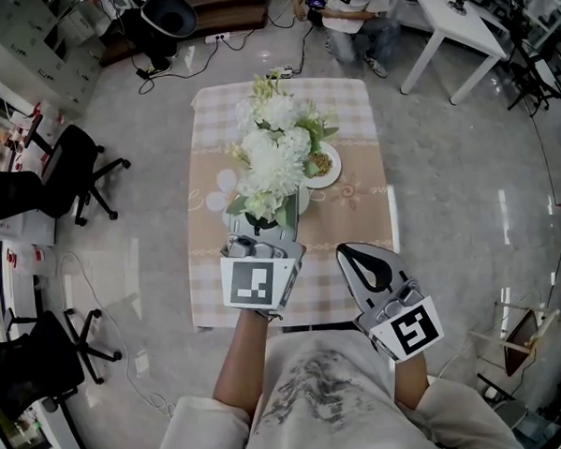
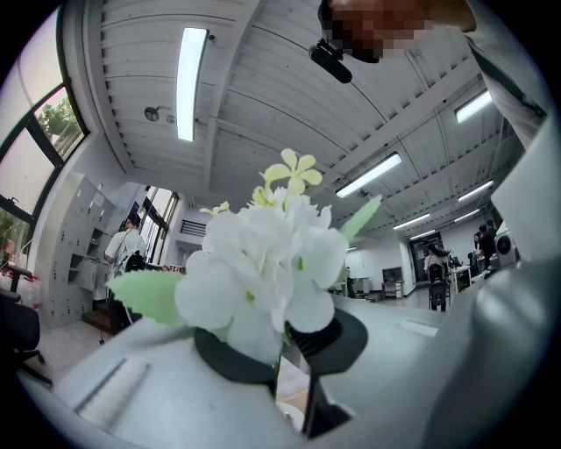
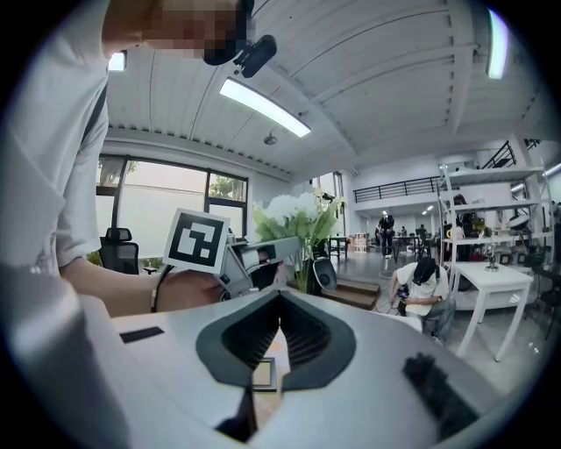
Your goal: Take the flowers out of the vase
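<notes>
The left tool (image 2: 282,346) is pinching a white flower (image 2: 263,263) by its stem; lifting straight up should avoid dragging the neighbouring blooms (image 1: 273,163). The right tool (image 3: 279,307) is resting shut, empty.

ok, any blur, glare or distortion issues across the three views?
Head view: sharp, fisheye bends the edges, sheen on the floor. Left gripper view: flowers close and soft, ceiling light blown out. Right gripper view: right tongs fairly crisp, black vignette in corners.

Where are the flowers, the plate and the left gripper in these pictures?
flowers (image 1: 276,167): head view, on a large white bloom.
plate (image 1: 338,169): head view, on its white right rim.
left gripper (image 2: 282,355): left gripper view, between its fingertips, which pinch the flowers.
</notes>
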